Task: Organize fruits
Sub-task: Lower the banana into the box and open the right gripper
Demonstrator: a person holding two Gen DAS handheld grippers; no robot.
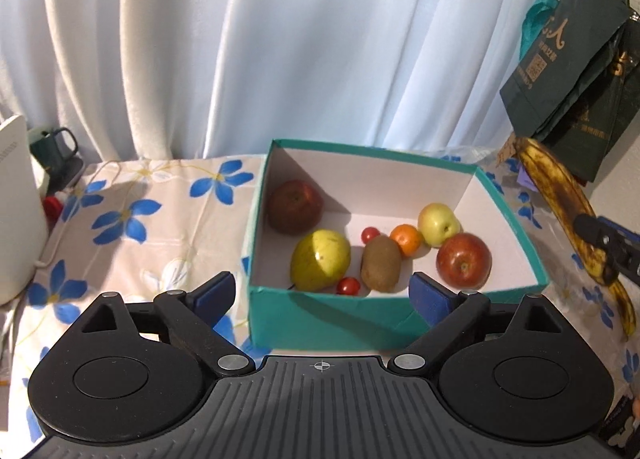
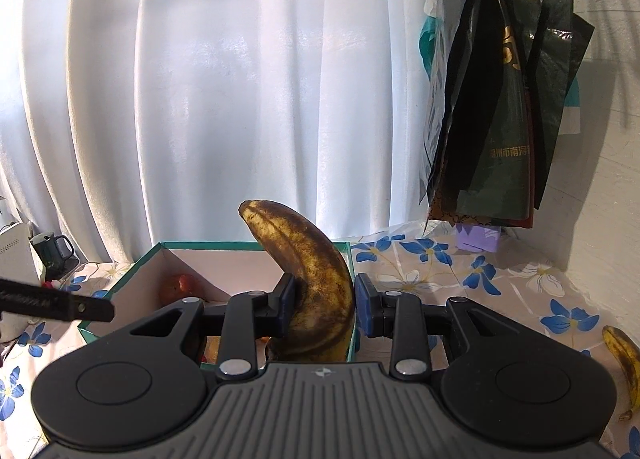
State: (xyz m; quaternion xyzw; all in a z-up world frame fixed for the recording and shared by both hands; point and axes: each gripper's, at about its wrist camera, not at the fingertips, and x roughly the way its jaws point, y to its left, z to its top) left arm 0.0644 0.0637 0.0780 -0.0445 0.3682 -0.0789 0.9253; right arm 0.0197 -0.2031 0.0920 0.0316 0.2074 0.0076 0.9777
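A teal box (image 1: 328, 315) with a white inside stands on the flowered tablecloth. It holds two red apples (image 1: 463, 259), a yellow pear (image 1: 320, 259), a kiwi (image 1: 381, 263), an orange (image 1: 406, 239), a small green apple (image 1: 438, 223) and two cherry tomatoes (image 1: 348, 286). My left gripper (image 1: 322, 293) is open and empty at the box's near wall. My right gripper (image 2: 325, 305) is shut on a brown-spotted banana (image 2: 308, 275), held upright above the box's (image 2: 132, 279) right side; the banana also shows in the left wrist view (image 1: 568, 211). A second banana (image 2: 624, 363) lies on the cloth at right.
White curtains hang behind the table. Dark green bags (image 1: 568, 71) hang at the right by the wall. A green mug (image 1: 54, 147) and a white appliance (image 1: 16, 211) stand at the far left. A purple block (image 2: 478, 237) lies under the bags.
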